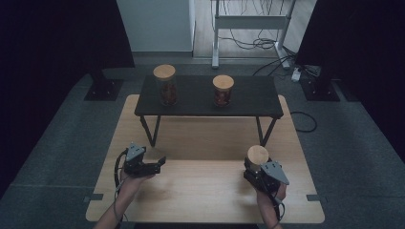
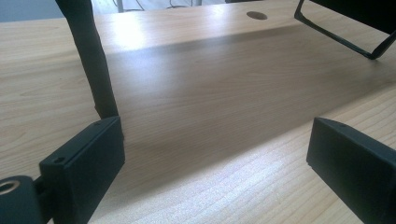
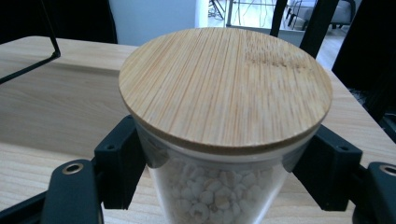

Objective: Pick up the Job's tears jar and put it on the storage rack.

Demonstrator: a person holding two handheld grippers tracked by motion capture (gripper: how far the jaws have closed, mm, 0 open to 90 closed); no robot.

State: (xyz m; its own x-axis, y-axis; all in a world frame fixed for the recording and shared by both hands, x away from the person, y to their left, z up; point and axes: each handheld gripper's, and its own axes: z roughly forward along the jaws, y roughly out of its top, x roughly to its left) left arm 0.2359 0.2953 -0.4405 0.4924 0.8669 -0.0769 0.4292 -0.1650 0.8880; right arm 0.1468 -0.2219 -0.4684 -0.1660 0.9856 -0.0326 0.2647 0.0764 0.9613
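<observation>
Dim high view; both gripper views bright, sharp, softly shadowed.

Left gripper: black blocky body, grey three-cornered plate showing on top, black cable looping off its rear. Right gripper: same black build, grey plate, cable trailing back. Jaws showing matte black, screw holes visible, brass-ringed eyelets sitting at their bases. Forearms showing bare.

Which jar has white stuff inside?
The jar between the right gripper jaws, down on the wooden table. The two jars on the black shelf hold darker, reddish-brown stuff.
</observation>
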